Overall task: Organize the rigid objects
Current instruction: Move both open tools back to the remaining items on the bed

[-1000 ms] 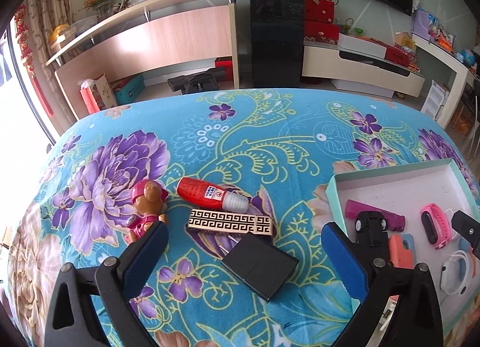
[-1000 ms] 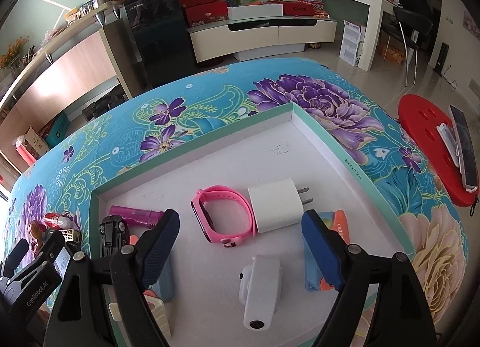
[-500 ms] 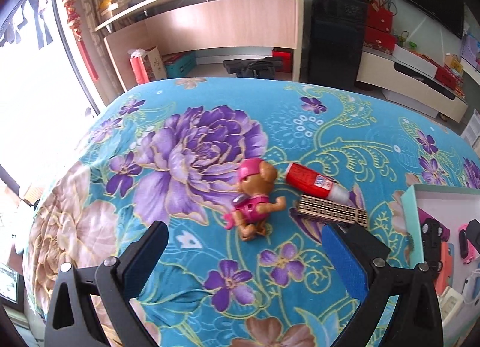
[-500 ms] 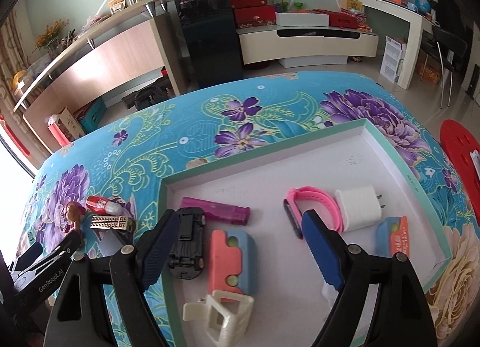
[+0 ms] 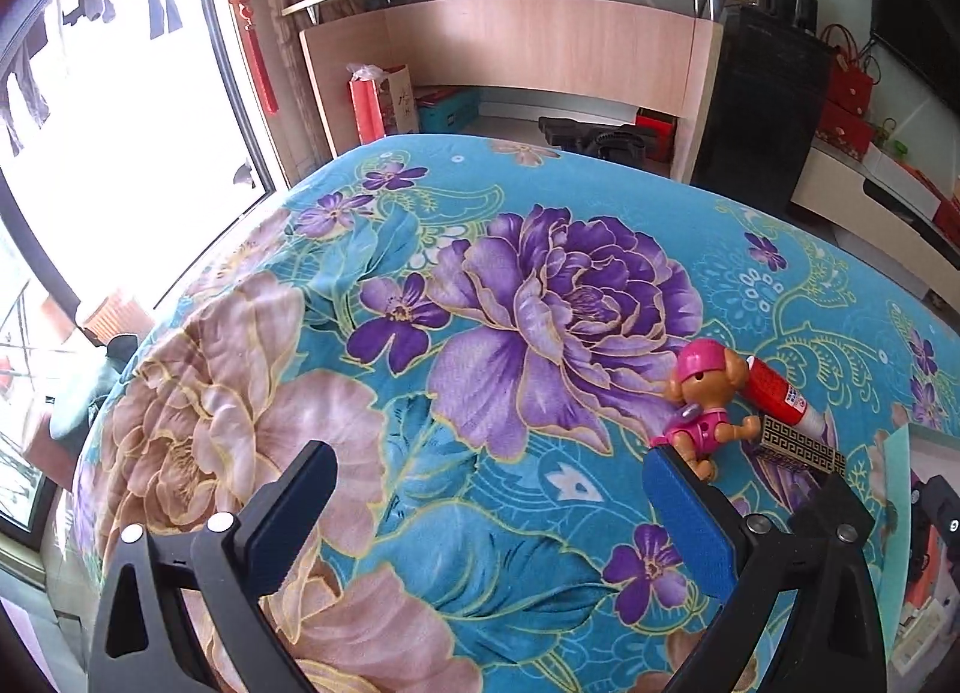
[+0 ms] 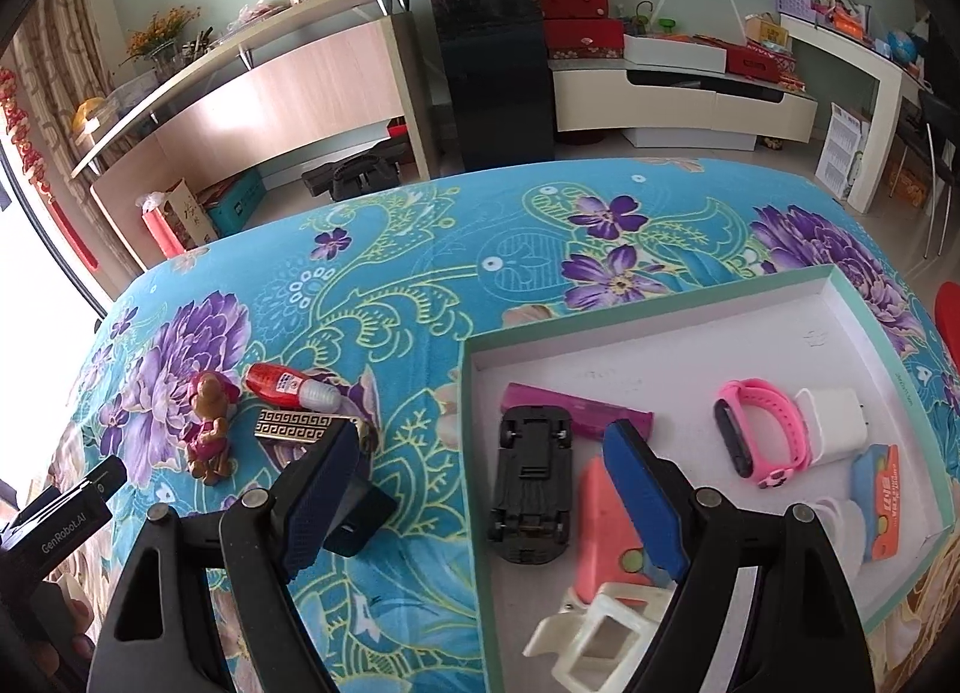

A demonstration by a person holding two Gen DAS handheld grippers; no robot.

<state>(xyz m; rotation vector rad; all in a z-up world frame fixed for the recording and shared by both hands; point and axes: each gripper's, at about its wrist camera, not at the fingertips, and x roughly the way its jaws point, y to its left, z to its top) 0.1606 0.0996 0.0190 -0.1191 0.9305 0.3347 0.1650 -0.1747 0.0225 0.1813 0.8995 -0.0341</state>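
A pink toy dog (image 5: 705, 408) (image 6: 208, 429), a red glue bottle (image 5: 780, 396) (image 6: 288, 384) and a gold patterned box (image 5: 801, 447) (image 6: 294, 428) lie on the floral cloth. A black square box (image 6: 360, 516) lies partly behind my right gripper's left finger. A white tray (image 6: 660, 357) holds a black toy car (image 6: 531, 489), a pink wristband (image 6: 759, 435), a white charger (image 6: 834, 423) and several other items. My left gripper (image 5: 486, 507) is open and empty, left of the toy dog. My right gripper (image 6: 480, 489) is open and empty over the tray's left edge.
The bed edge drops away on the left toward a bright window (image 5: 120, 153). A wooden desk (image 5: 540, 51) and a black cabinet (image 6: 498, 69) stand behind the bed. The left gripper's body (image 6: 54, 525) shows at the lower left of the right wrist view.
My left gripper has swung left, so the toy dog now sits at its right finger. My right gripper has moved left from mid-tray to the tray's left edge. Both stay open.
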